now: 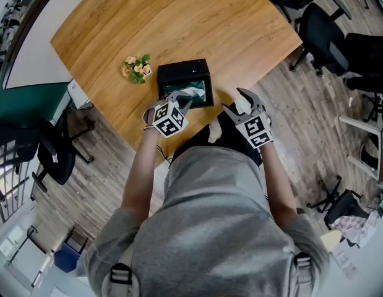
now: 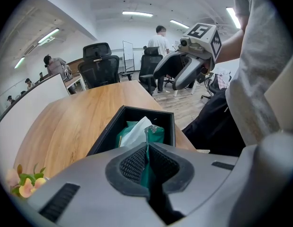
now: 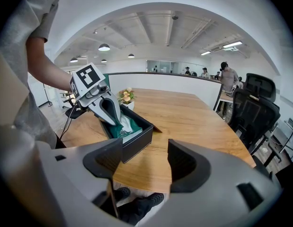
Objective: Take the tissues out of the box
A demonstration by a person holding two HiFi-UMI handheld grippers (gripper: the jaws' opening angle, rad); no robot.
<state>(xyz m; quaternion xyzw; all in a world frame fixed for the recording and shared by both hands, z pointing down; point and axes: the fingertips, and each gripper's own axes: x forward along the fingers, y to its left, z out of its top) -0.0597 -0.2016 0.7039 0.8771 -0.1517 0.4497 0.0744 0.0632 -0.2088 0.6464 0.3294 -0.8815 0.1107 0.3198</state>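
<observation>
Wood-grain surface (image 1: 179, 23), curved along its near edge, carries an open black box (image 1: 184, 67) close to that edge. A person in a grey shirt stands in front of it with a gripper in each hand. Inside the box lies a green tissue pack (image 2: 159, 132), and a white tissue (image 2: 137, 130) stands up out of its top. The left tongs (image 2: 147, 151) reach down into the box from the near side and are clenched on a fold of the pack's green wrapper. The left gripper view shows the green film pinched between the two ribbed pads, which meet on it. The pack lies within the box's walls.

The right tongs (image 3: 145, 162) hang at the surface's near edge, to the right of the box and apart from it. Their jaws stand wide apart with nothing between them, and they touch neither box nor pack. Through the gap the right gripper view shows only the edge of the wood and the person's dark shoes on the floor below.

A small bunch of pink and yellow flowers (image 1: 137, 68) sits near the box's far left corner. Black office chairs (image 1: 324, 30) stand on the plank floor beyond the surface's right side. Other people show in the office background of both gripper views.
</observation>
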